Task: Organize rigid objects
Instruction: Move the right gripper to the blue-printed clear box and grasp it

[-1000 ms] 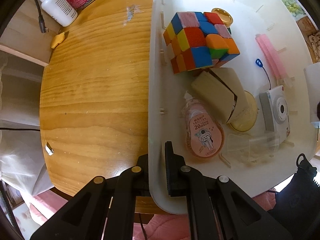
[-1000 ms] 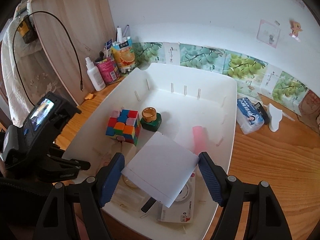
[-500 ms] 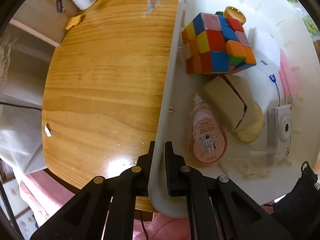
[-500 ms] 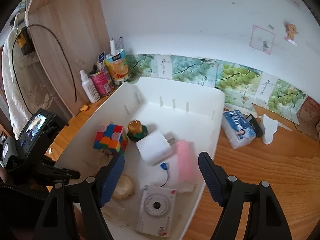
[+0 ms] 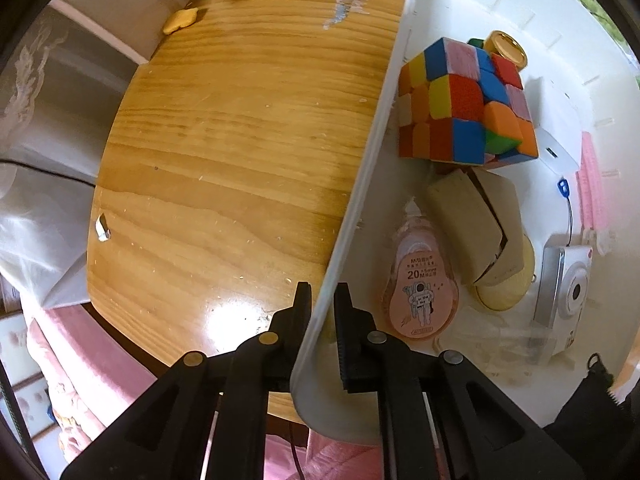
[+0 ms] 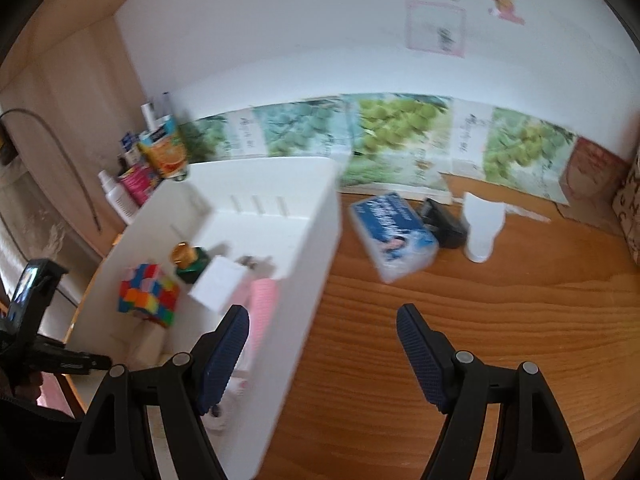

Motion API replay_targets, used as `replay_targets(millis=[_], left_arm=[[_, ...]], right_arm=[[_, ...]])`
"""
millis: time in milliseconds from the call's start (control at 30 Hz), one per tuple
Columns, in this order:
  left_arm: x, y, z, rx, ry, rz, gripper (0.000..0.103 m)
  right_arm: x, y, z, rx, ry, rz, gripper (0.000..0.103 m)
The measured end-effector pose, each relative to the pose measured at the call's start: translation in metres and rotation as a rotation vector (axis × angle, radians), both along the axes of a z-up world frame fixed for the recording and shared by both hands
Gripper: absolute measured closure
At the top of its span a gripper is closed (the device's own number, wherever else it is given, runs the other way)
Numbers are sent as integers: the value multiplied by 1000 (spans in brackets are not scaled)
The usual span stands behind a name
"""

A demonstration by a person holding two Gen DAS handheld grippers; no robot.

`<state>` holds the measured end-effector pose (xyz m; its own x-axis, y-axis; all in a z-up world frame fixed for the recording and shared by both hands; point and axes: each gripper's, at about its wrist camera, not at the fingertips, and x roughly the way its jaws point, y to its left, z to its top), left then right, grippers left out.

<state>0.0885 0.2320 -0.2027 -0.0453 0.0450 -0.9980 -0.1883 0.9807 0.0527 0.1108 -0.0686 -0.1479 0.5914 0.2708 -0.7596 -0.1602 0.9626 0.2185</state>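
The white bin (image 6: 280, 280) sits on the wooden surface (image 6: 440, 340), and it already has many hard things in it. We see the color cube (image 5: 460, 100), a white block (image 6: 218, 282), a small white camera (image 5: 568, 288), a pink tape roller (image 5: 420, 300) and a tan box (image 5: 472, 224) inside.

Out on the wood, to the right of the bin, lies a blue and white pack (image 6: 392, 232). We think it may be the next thing to go in, but we are only guessing. It is long, and its long way runs from far-left to near-right, slanted. Just past it are a small black thing (image 6: 444, 224) and a white holder (image 6: 482, 224), very close together.

Our right claw (image 6: 322, 354) is wide open and has nothing in it. Its left finger hangs over the inside of the bin and its right finger over the wood. The pack lies ahead of it and a bit to the right, so this claw is the near one. It would need to turn a little to close across the pack's short way.

Our left claw (image 5: 320, 312) is squeezed tight on the bin's wall, one finger outside and one inside. It is on the far side from the pack.
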Motion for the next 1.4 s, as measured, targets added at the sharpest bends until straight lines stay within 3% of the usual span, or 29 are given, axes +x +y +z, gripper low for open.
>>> replay_targets(millis=[433, 833, 1400], left_arm=[[-6, 14, 0, -1, -10, 106, 88], [-7, 23, 3, 11, 4, 170, 86], [-4, 34, -3, 0, 23, 220, 85]], right_arm=[[37, -57, -18, -35, -45, 11, 26], [78, -36, -43, -110, -125, 147, 26], [102, -24, -74, -116, -55, 184, 26]])
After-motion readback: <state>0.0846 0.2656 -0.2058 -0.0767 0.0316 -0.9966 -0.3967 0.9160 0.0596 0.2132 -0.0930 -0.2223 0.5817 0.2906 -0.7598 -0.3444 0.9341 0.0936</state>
